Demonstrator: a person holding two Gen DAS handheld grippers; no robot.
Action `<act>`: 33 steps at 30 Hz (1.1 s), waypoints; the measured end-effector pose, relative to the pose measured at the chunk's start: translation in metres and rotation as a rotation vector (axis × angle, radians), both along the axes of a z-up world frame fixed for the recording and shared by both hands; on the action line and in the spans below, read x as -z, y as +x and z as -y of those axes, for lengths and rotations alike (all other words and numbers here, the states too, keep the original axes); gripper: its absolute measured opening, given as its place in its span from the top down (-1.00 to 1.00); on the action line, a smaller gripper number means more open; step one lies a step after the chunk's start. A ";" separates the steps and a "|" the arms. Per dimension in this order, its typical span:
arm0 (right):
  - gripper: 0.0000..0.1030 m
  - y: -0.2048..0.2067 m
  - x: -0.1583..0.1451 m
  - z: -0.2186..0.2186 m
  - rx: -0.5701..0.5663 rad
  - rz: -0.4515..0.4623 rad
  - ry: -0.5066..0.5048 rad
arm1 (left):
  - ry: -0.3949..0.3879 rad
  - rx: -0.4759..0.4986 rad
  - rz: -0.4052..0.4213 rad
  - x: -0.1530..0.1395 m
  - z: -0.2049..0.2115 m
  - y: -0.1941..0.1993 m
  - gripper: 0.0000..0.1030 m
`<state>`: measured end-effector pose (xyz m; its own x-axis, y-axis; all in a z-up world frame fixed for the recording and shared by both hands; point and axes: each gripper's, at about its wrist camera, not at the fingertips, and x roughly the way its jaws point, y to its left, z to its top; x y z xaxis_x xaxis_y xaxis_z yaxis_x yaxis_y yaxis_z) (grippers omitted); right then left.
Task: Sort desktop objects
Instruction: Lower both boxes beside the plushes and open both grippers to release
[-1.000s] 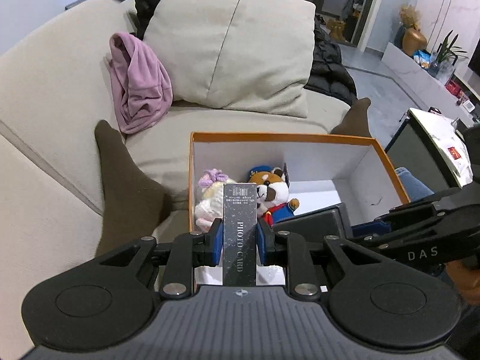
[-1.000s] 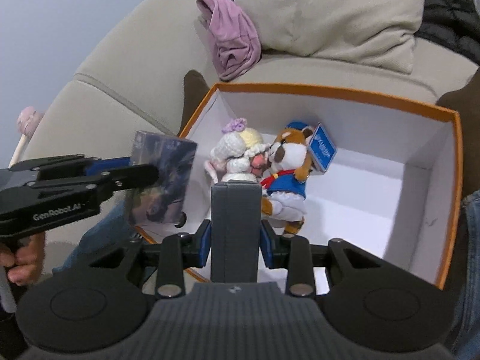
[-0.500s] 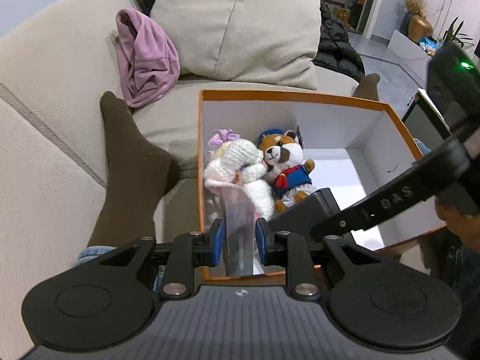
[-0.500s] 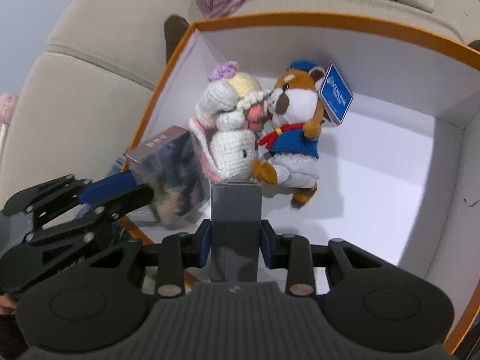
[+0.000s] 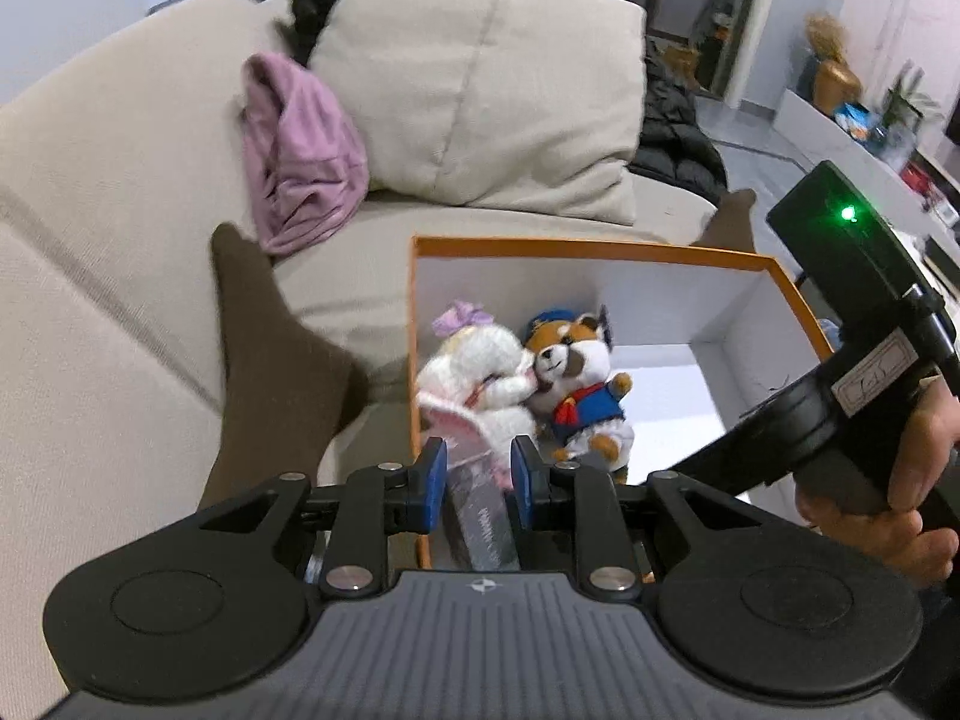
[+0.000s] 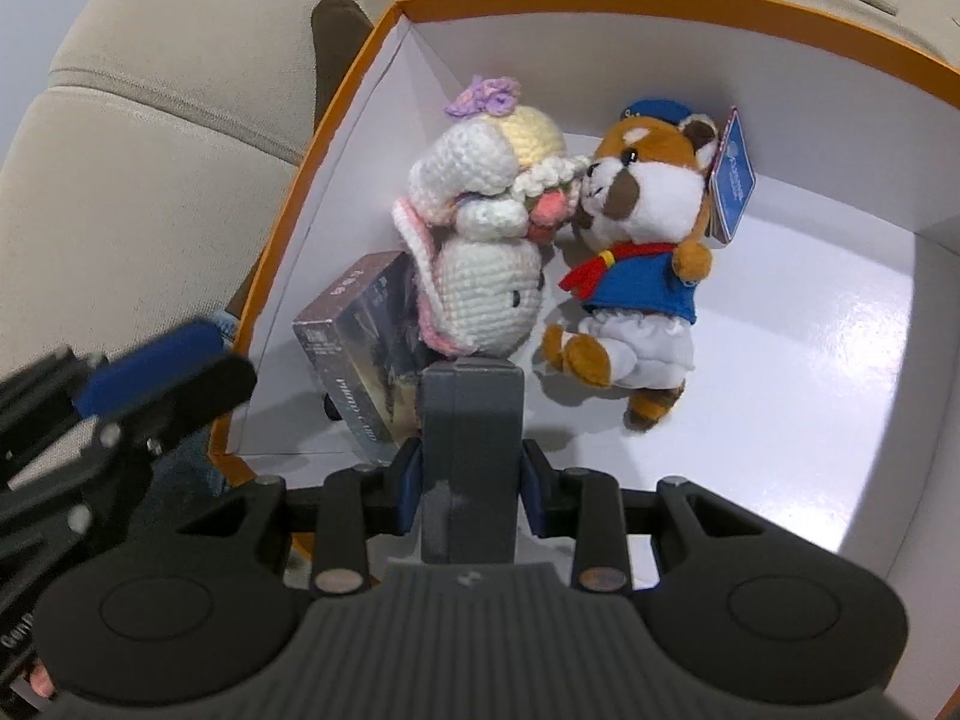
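An orange-rimmed white box [image 6: 720, 18] sits on a beige sofa. Inside lie a white crochet doll [image 6: 480, 252] and a red-panda plush [image 6: 642, 252] with a blue tag. A dark photo-card box [image 6: 366, 354] now rests in the box's near left corner, against the doll. My left gripper [image 5: 477, 480] is open, its blue pads apart on either side of the card box [image 5: 480, 522], above the box's near left corner. My right gripper [image 6: 471, 474] is shut on a grey rectangular box [image 6: 471, 450] above the near edge.
A beige cushion [image 5: 492, 90] and a pink cloth [image 5: 300, 162] lie on the sofa behind the box. Legs in brown socks [image 5: 264, 360] flank the box. The box's right half [image 6: 780, 360] is bare white floor.
My left gripper lowered the photo-card box into the box's near left corner and opened, letting it go. My right gripper moved closer over the box, still holding the grey box.
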<state>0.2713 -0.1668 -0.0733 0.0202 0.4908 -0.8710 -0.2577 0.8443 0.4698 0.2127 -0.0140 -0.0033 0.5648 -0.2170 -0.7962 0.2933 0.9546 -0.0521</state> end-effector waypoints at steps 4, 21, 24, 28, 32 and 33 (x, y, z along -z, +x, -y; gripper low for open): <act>0.31 -0.001 0.002 0.003 0.008 -0.007 0.006 | 0.038 0.037 0.004 0.007 0.018 0.017 0.59; 0.31 0.000 -0.007 0.023 0.029 -0.036 0.046 | 0.013 0.050 -0.148 0.027 -0.007 -0.010 0.71; 0.27 0.001 -0.009 0.022 0.011 -0.040 0.037 | -0.039 0.018 -0.064 0.014 -0.018 -0.022 0.71; 0.25 -0.008 -0.008 0.025 0.008 -0.037 0.041 | -0.119 -0.069 0.027 -0.005 -0.036 -0.035 0.71; 0.20 -0.006 -0.004 0.018 0.005 -0.035 0.037 | -0.155 -0.116 -0.017 0.004 -0.050 -0.031 0.71; 0.21 -0.007 -0.001 0.019 0.010 -0.041 0.054 | -0.168 -0.118 -0.036 0.007 -0.053 -0.029 0.71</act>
